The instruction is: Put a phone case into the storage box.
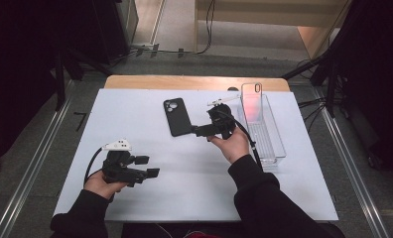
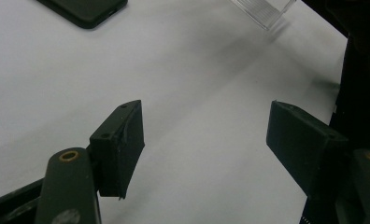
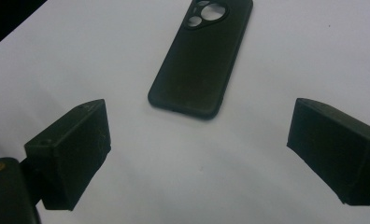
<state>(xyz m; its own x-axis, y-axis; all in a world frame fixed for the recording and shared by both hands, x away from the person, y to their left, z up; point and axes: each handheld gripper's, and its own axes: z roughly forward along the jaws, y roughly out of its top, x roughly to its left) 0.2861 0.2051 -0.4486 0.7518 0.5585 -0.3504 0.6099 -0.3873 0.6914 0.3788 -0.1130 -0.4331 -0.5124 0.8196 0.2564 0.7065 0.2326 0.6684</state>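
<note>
Right claw [image 3: 197, 154] agape near matte black phone case [image 3: 199, 60].

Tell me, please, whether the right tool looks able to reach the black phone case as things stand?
Probably yes: the right tool stands open, the black phone case lies flat just ahead, and only bare white mat lies between them.

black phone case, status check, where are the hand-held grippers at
Right hand-held gripper open, just short of black phone case, not touching. Left hand-held gripper open, empty, over bare mat. Case flat, camera cutout up. Nothing between.
</note>
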